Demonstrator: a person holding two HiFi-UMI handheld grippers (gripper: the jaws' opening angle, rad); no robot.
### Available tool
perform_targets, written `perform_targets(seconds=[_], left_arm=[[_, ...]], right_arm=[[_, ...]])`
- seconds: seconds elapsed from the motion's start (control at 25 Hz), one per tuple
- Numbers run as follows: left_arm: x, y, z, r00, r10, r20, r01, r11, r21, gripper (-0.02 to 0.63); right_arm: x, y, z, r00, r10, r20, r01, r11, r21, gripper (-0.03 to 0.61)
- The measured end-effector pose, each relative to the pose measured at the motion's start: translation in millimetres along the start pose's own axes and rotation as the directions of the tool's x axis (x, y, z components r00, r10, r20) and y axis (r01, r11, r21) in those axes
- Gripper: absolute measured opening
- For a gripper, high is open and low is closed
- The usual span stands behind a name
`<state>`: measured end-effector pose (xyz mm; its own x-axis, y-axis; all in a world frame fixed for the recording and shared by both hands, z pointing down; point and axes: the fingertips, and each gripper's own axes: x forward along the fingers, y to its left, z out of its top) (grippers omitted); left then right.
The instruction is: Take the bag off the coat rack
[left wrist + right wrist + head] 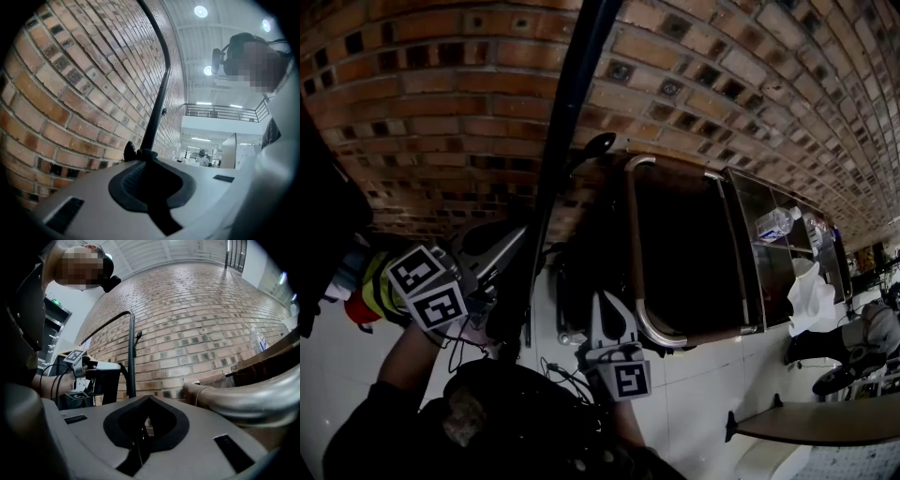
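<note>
- Left gripper (143,155): your jaws are closed, apparently around the coat rack pole (158,101), steadying it.
- Right gripper (147,401): your jaws are together and empty, near the brown bag (684,244).
- Bag: not yet lifted off the rack.
- Next: part your right jaws, clamp the bag's handle (637,281), lift.

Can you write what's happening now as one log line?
left gripper shut on coat rack pole | right gripper shut, empty | bag on rack, ungrasped
</note>
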<state>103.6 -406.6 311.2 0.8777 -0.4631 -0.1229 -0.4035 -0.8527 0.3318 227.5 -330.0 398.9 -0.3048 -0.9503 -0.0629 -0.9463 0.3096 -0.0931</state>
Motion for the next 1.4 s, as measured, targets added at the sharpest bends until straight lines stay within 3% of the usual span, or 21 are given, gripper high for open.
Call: perform_targets(seconds=[0.12,0.28,0.36,0.52,0.8,0.96,1.4], left_arm=[[1,0,13,1.000,-0.018,0.018,0.018,0.999,-0.027,0.032],[-7,8,56,0.994,-0.013,0.113,0.016,0.999,-0.031,0.032],[-14,9,79,0.990,-0.015,0.143,0.012,1.000,0.022,0.032],[-22,-6,101,0.991,-0.052,0.124,0.037,0.992,0.122,0.032],[-40,-20,82,0.994,-0.036,0.106,0.026,0.995,0.095,0.032],[-62,-41,66,0.995,-0.019,0.101,0.007,0.993,0.120,0.032],[-162,-113,44,0.978,0.134,0.161,-0.157,0.978,0.139,0.032]], right_arm=[[4,2,1,1.000,0.006,0.003,-0.006,1.000,0.001,0.009],[8,3,1,1.000,0.010,0.001,-0.010,1.000,0.009,0.008],[9,3,2,1.000,0.012,0.004,-0.012,1.000,0.013,0.009],[11,5,10,0.999,0.015,0.030,-0.015,1.000,0.002,0.009],[-1,10,14,0.999,0.021,0.040,-0.020,1.000,-0.021,0.009],[-17,14,15,0.998,0.034,0.049,-0.033,0.999,-0.020,0.008],[-92,70,12,0.992,0.122,0.036,-0.121,0.992,-0.031,0.009]])
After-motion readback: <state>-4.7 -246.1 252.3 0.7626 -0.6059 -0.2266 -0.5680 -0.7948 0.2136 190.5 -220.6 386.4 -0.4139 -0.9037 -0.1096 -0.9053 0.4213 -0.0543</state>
